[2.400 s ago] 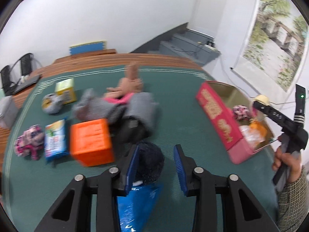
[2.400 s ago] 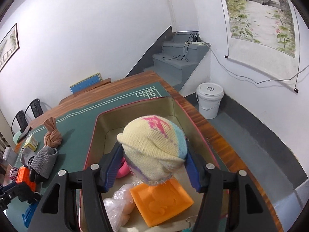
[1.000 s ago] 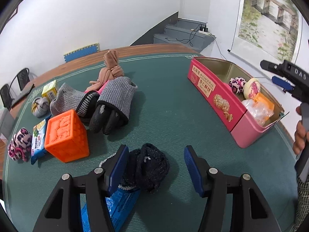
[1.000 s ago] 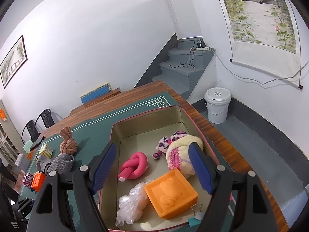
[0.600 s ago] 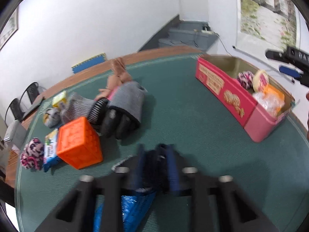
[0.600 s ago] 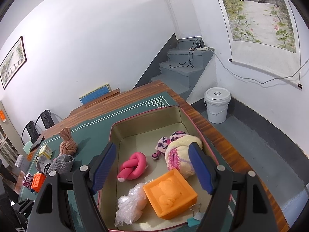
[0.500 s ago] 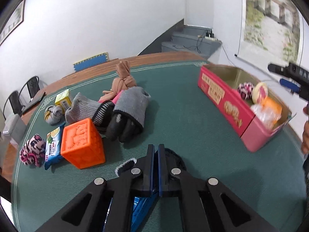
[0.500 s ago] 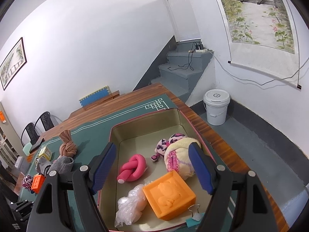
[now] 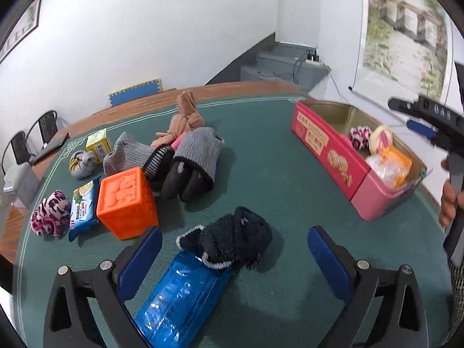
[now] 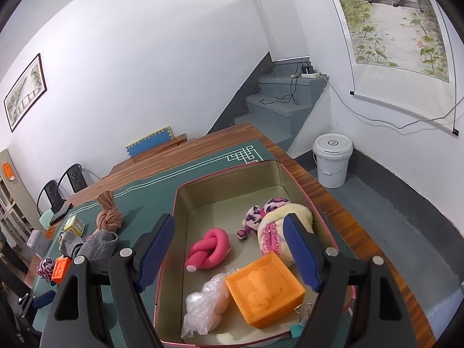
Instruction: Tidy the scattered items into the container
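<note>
A dark knit sock (image 9: 240, 232) lies on the green mat, partly on a blue packet (image 9: 179, 293). My left gripper (image 9: 233, 239) straddles it, its jaws opening wide, with the sock between them but clear of the pads. My right gripper (image 10: 229, 223) hovers open and empty over the pink tin (image 10: 226, 174). In the tin lie a pink knot (image 10: 208, 246), a cream knit hat (image 10: 275, 226), an orange block (image 10: 264, 290) and a plastic bag (image 10: 203, 301). In the left wrist view the tin (image 9: 327, 150) stands at the right.
Beyond the sock lie an orange cube (image 9: 126, 200), grey gloves (image 9: 191, 162), a tan knotted cloth (image 9: 185, 116), a yellow box (image 9: 98, 145), a snack packet (image 9: 82, 206) and a pink spotted plush (image 9: 47, 214). A person's hand (image 9: 448, 203) is at the right edge.
The left gripper shut over the dark sock, then sprang wide open; the sock stays on the mat. The right gripper released the cream hat into the tin and has since kept still.
</note>
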